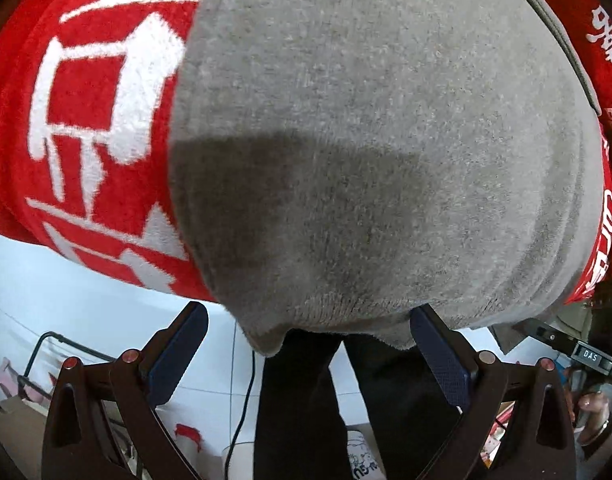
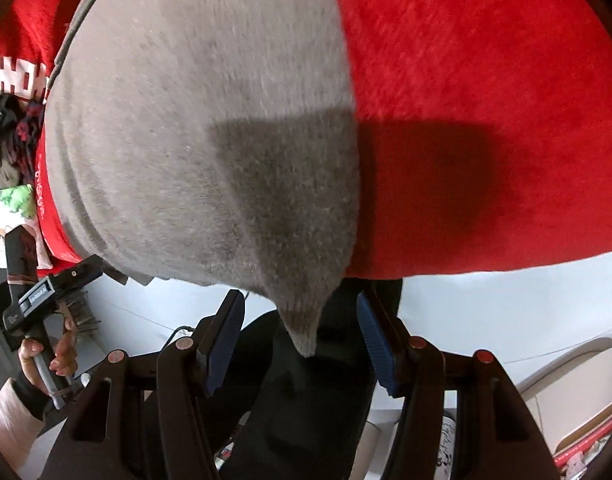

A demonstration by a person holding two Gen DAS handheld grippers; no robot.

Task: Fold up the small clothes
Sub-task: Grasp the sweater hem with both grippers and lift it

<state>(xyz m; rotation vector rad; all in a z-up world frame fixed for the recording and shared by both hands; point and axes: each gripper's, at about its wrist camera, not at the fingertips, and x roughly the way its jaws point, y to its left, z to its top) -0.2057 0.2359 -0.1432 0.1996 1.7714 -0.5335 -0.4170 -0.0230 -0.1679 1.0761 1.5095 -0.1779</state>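
A grey fleecy garment [image 1: 366,128] lies spread on a red towel [image 1: 105,120] with white characters. Its near hem hangs over the towel's front edge. In the left wrist view my left gripper [image 1: 309,312] is open, and the hem with one drooping corner [image 1: 265,342] sits between its blue pads [image 1: 177,356] without being pinched. In the right wrist view the same garment [image 2: 193,140] ends in a pointed corner [image 2: 306,340]. That corner dangles between the pads [image 2: 376,340] of my right gripper [image 2: 299,296], which is open and not touching it.
Below both grippers are the person's dark trousers [image 2: 306,408] and a pale floor [image 1: 65,288] with a black cable [image 1: 241,408]. A hand [image 2: 45,356] grips the other gripper's handle at the left. A heap of other clothes [image 2: 9,148] lies at the towel's left edge.
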